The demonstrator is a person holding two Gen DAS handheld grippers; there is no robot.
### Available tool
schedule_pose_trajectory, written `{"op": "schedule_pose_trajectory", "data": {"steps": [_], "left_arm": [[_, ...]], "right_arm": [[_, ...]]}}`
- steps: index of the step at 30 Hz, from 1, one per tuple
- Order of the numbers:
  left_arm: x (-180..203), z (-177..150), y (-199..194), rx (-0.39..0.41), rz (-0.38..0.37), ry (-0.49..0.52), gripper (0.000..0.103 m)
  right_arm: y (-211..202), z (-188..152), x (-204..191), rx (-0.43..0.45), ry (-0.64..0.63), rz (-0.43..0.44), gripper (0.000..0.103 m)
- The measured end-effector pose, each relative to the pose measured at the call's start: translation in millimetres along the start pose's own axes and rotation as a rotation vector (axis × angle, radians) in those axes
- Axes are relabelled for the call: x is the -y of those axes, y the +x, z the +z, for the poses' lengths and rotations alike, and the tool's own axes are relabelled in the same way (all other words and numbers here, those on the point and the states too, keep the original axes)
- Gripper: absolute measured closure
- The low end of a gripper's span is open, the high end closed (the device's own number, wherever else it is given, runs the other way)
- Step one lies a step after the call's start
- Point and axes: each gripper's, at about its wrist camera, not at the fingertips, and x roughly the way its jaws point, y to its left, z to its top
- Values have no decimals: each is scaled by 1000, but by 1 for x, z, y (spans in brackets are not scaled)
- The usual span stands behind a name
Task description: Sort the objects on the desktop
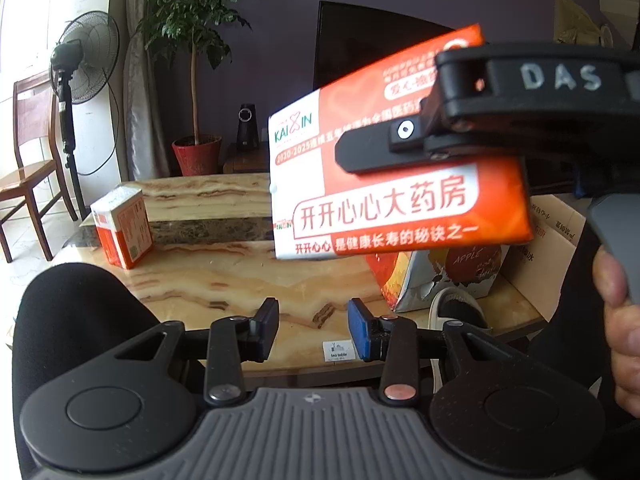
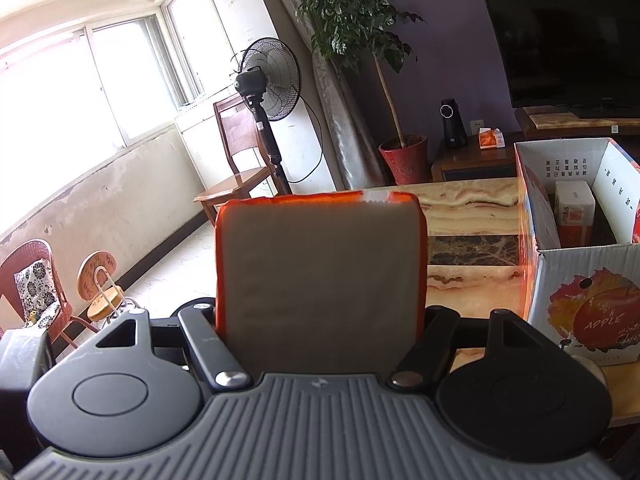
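Marble bench (image 1: 224, 280) beneath; right gripper (image 2: 320, 320) jaws clamp orange tissue pack (image 1: 400, 200); left gripper (image 1: 313, 330) jaws parted, empty; apple box (image 2: 580, 312) right of jaws.

A standing fan (image 2: 269, 80), a potted plant (image 2: 400, 136) — and a dark television (image 2: 568, 36).

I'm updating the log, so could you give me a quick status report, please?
Right gripper shut on orange tissue pack, held above table. Left gripper open, empty. Apple box right, path clear.

Tissue pack (image 2: 320, 280) hiding right gripper fingertips, television (image 2: 568, 36) cropped by frame edge
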Motion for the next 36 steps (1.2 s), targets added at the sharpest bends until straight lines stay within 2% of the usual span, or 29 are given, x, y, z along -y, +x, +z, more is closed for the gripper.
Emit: {"op": "schedule_pose_trajectory", "data": {"steps": [6,18,36], "left_arm": [[1,1,-2,12,-6,6,64],[-20,8,2,3,4,-54,61],[-9,2,9,-9,-22,-19,61]], "right_arm": [[0,0,-1,2,-3,2,29],[-4,5,7,40,21,4,29],[-3,2,4,40,14,3,29]]}}
